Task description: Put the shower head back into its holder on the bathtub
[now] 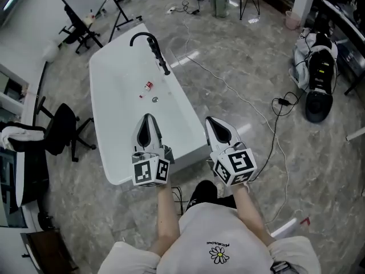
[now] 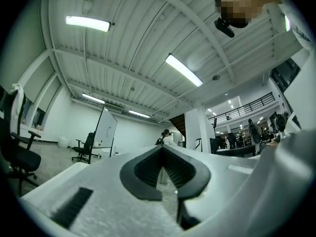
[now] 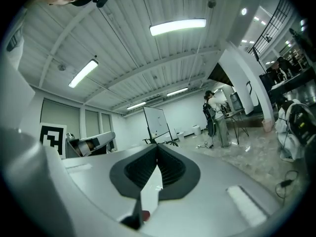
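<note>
In the head view a white bathtub point(image 1: 114, 113) stands on the marble floor. At its far end is a black curved faucet point(image 1: 142, 37). The black shower head point(image 1: 161, 59) lies along the tub's right rim just beside the faucet; its holder I cannot make out. My left gripper point(image 1: 149, 117) is shut and empty over the tub's near end. My right gripper point(image 1: 210, 120) is shut and empty just outside the tub's near right corner. Both are far from the shower head. The left gripper view shows its jaws point(image 2: 162, 151) closed together, and so does the right gripper view point(image 3: 157, 148).
A small red and white item point(image 1: 147, 85) and the drain point(image 1: 154, 100) sit inside the tub. A black office chair point(image 1: 60, 130) stands left of it. Cables point(image 1: 251, 104) run across the floor on the right, near bags point(image 1: 316, 67). A stand point(image 1: 85, 21) is behind the tub.
</note>
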Tool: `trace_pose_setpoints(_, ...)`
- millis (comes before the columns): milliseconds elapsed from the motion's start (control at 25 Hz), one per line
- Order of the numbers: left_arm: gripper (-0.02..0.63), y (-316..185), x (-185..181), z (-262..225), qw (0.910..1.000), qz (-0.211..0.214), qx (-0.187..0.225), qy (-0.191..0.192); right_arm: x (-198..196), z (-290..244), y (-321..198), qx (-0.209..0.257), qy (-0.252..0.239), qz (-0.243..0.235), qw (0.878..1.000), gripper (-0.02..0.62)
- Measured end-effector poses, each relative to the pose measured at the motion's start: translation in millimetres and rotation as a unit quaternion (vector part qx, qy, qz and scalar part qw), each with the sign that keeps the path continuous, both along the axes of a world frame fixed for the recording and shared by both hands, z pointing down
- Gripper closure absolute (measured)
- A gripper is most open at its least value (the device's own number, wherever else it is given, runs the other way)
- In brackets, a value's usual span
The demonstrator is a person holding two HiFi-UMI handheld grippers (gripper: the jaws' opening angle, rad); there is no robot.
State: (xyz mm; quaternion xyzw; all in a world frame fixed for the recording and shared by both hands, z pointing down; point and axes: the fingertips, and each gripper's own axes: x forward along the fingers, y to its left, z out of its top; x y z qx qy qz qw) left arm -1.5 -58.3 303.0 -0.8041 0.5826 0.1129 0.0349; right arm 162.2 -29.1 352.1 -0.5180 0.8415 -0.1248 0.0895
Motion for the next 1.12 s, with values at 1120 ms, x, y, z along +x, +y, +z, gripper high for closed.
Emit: trace_pose_setpoints(1120, 0.606, 311.4, -12.3, 5.7, 0.9994, -0.028, -0.014, -0.015, -111.9, -44.9, 287.3, 0.080, 0.098, -0.169, 0.978, 0.591)
